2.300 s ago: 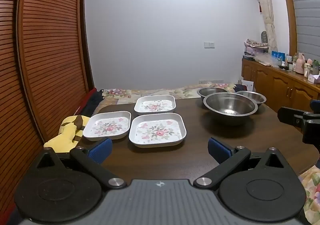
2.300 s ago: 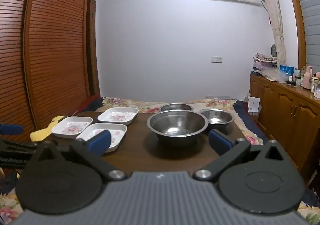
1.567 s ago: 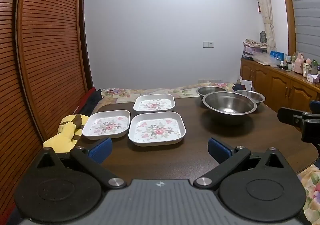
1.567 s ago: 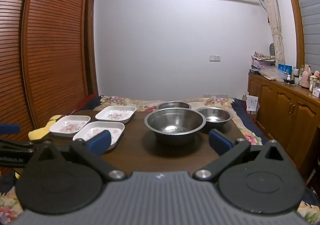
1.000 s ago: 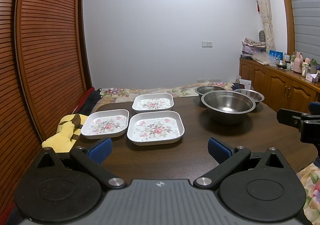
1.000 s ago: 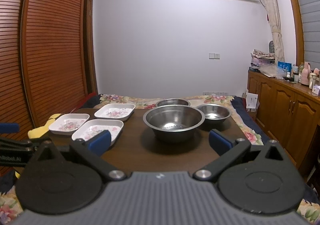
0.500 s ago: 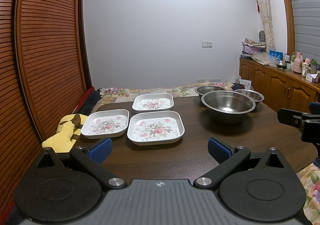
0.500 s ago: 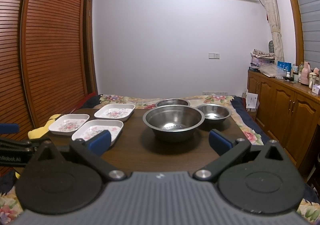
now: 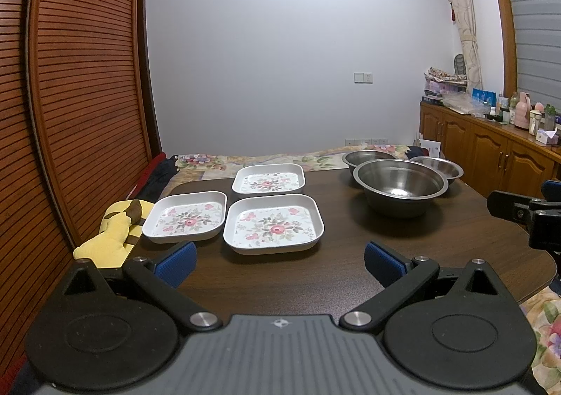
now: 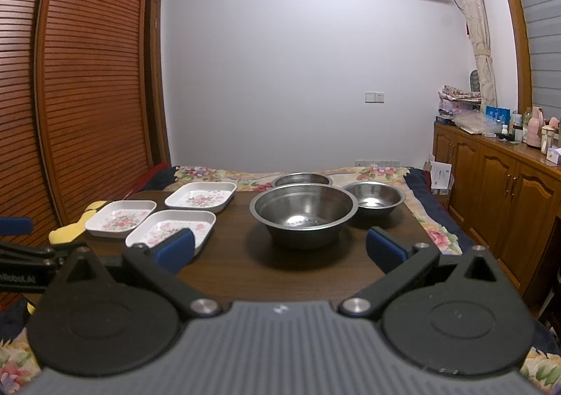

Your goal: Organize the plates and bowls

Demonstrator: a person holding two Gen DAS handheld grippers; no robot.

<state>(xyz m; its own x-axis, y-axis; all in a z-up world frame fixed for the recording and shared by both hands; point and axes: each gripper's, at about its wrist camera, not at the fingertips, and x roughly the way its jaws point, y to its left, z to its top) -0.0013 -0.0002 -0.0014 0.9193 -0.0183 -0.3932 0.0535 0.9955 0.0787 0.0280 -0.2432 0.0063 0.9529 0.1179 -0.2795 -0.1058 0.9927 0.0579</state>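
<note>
Left tool (image 9: 278, 260) gapes empty, three plates (image 9: 273, 223) just ahead; right tool (image 10: 280, 247) likewise wide, empty, three bowls (image 10: 303, 214) ahead on the desk (image 10: 245, 272).

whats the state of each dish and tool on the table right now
left tool: open, empty, held back from the plates
right tool: open, empty, short of the bowls
three floral plates: flat on the table, side by side, unstacked, empty
big steel bowl: upright, empty, standing alone
two smaller steel bowls: upright behind the big one, not nested
table: carrying every dish
</note>
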